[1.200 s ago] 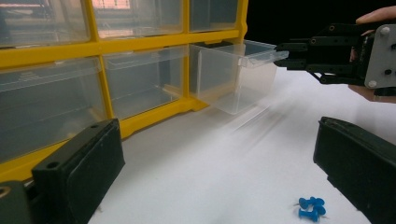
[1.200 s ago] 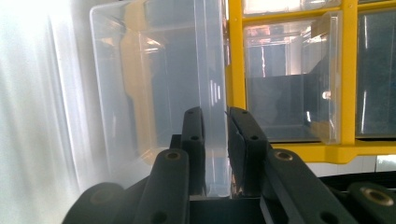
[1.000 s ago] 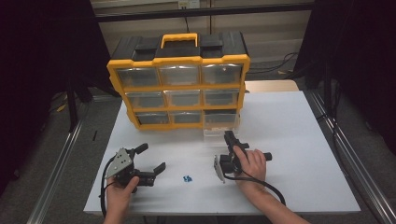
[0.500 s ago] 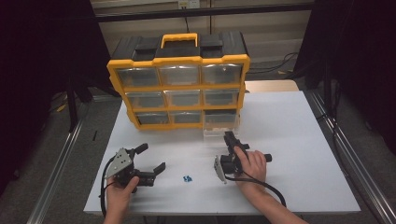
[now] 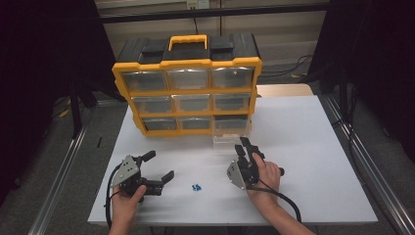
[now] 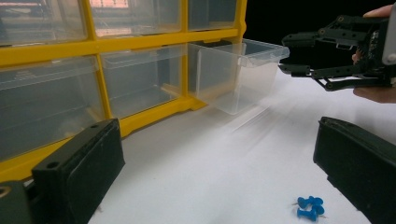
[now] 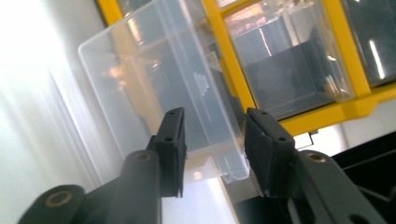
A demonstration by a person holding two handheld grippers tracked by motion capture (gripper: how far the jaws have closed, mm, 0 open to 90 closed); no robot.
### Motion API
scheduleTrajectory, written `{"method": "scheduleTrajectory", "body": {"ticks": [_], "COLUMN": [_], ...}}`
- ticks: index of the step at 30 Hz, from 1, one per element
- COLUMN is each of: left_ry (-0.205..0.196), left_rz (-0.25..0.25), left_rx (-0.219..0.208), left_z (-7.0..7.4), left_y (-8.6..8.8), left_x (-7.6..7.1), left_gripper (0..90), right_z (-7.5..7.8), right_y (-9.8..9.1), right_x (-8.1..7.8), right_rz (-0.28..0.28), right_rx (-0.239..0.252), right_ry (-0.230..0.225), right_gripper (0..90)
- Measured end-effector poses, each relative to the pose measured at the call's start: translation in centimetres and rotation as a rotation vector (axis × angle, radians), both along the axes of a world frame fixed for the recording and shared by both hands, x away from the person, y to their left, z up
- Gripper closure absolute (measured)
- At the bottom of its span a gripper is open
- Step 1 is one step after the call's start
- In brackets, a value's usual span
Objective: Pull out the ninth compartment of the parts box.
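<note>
- Clear plastic sits between the jaws of the right gripper: in the right gripper view the front lip of the pulled-out drawer lies between the two pads, and there is a visible gap on either side of it. The jaws have just been opening and now stand part-way apart, not pressing on the lip.
- With the lip loose like this, any pull or sideways drift of the right hand could hook it on one pad and drag the drawer askew, or tip it off its runner in the bottom-right bay of the yellow organiser.
- The drawer already projects from the cabinet towards the near edge of the desk; if it comes fully out with nothing gripping it, it would likely drop onto the desk.
- The left gripper rests near the near-left corner of the desk with its jaws wide and nothing between them.
- The blue pushpins lie on the bare desk just beside the left gripper's right-hand jaw, between the two hands and well short of the drawer. They are small and clustered; a wide-open closing could pinch only one, or flick the others towards the near edge.
- Pins also roll on their heads, so a nudge from a jaw tip could scatter them.
</note>
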State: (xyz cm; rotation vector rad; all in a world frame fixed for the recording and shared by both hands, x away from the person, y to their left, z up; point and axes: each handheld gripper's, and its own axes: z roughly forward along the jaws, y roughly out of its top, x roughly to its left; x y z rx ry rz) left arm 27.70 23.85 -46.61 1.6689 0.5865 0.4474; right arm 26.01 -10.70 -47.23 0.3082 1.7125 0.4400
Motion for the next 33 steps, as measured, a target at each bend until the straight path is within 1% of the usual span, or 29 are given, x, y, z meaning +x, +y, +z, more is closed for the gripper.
{"method": "scheduleTrajectory", "body": {"ticks": [2,3,4,5,6,7,8,9,10,11,12,13,14,15,16,17,18,19,20,21,24,25,26,27,29,30,31,33], "left_ry": [0.001,-0.002,-0.015,-0.009,-0.008,-0.009,-0.008,-0.007,-0.007,-0.005,-0.005,-0.005,-0.005,-0.005,-0.008,-0.004,-0.006,-0.008,-0.010,-0.008,-0.007,-0.006,-0.007,-0.007,0.001,0.001,0.001,0.003], "left_rz": [0.000,-0.002,-0.010,-0.005,0.032,0.032,0.032,0.034,0.034,0.032,0.032,0.031,0.032,0.032,0.032,0.019,-0.007,-0.006,-0.008,-0.005,-0.005,-0.005,-0.005,-0.005,-0.001,-0.001,-0.002,0.000], "left_rx": [0.002,0.013,0.037,0.031,0.044,0.044,0.043,0.039,0.039,0.037,0.037,0.038,0.038,0.038,0.043,0.039,0.025,0.009,0.022,0.010,0.007,0.007,0.008,0.007,-0.001,-0.001,-0.001,-0.006], "left_z": [-0.01,0.00,0.05,0.03,0.09,0.09,0.08,0.06,0.06,0.05,0.05,0.05,0.05,0.06,0.09,0.08,0.03,0.02,0.04,0.03,0.02,0.02,0.03,0.03,0.01,0.01,0.00,0.00], "left_y": [0.00,0.06,0.20,0.15,0.07,0.07,0.06,0.02,0.02,-0.01,-0.01,-0.01,-0.01,0.00,0.06,0.10,0.14,0.04,0.13,0.05,0.05,0.06,0.07,0.05,0.00,0.00,0.00,-0.04], "left_x": [0.01,0.03,0.13,0.08,-0.11,-0.11,-0.11,-0.11,-0.11,-0.10,-0.10,-0.11,-0.11,-0.11,-0.11,-0.06,0.07,0.08,0.09,0.07,0.07,0.07,0.07,0.07,0.01,0.01,0.02,0.00], "left_gripper": [1.7,1.7,1.7,1.7,1.7,1.7,1.7,1.7,1.7,1.7,1.7,1.7,1.7,1.7,1.7,1.7,1.7,1.7,1.7,1.7,1.7,1.7,1.7,1.7,1.7,1.7,1.7,1.7], "right_z": [0.10,0.12,0.12,0.05,0.05,0.13,0.13,0.12,0.12,0.21,0.21,0.29,0.37,0.36,0.36,0.40,0.40,0.39,0.34,0.32,0.30,0.36,0.36,0.40,0.53,0.53,0.60,0.65], "right_y": [-0.06,-0.08,-0.08,-0.09,-0.09,-0.16,-0.15,-0.10,-0.10,-0.11,-0.11,0.01,0.03,0.09,0.09,0.11,0.11,0.12,0.16,0.13,0.13,0.12,0.12,0.12,0.09,0.09,0.07,0.10], "right_x": [-0.11,-0.15,-0.15,-0.22,-0.22,-0.17,-0.21,-0.31,-0.31,-0.32,-0.32,-0.30,-0.28,-0.33,-0.33,-0.33,-0.33,-0.32,-0.32,-0.33,-0.28,-0.28,-0.28,-0.30,-0.37,-0.37,-0.46,-0.49], "right_rz": [-0.006,-0.011,-0.011,-0.034,-0.034,-0.034,-0.045,-0.058,-0.058,-0.072,-0.072,-0.090,-0.098,-0.108,-0.108,-0.126,-0.126,-0.136,-0.140,-0.140,-0.151,-0.147,-0.147,-0.146,-0.133,-0.133,-0.118,-0.102], "right_rx": [0.040,0.055,0.055,0.123,0.123,0.137,0.191,0.230,0.230,0.272,0.272,0.345,0.369,0.413,0.413,0.484,0.484,0.510,0.537,0.559,0.619,0.660,0.660,0.681,0.725,0.725,0.750,0.784], "right_ry": [-0.013,-0.011,-0.011,-0.003,-0.003,-0.003,0.001,0.009,0.009,0.004,0.004,-0.001,-0.007,0.000,0.000,0.006,0.006,0.008,0.014,0.018,0.030,0.040,0.040,0.045,0.075,0.075,0.100,0.124], "right_gripper": [56.1,54.3,54.3,50.6,50.6,50.3,47.3,46.4,46.4,41.5,41.5,35.7,34.3,32.3,32.3,27.9,27.9,26.1,25.7,24.5,19.6,16.5,16.5,15.5,13.0,13.0,11.1,9.1]}}
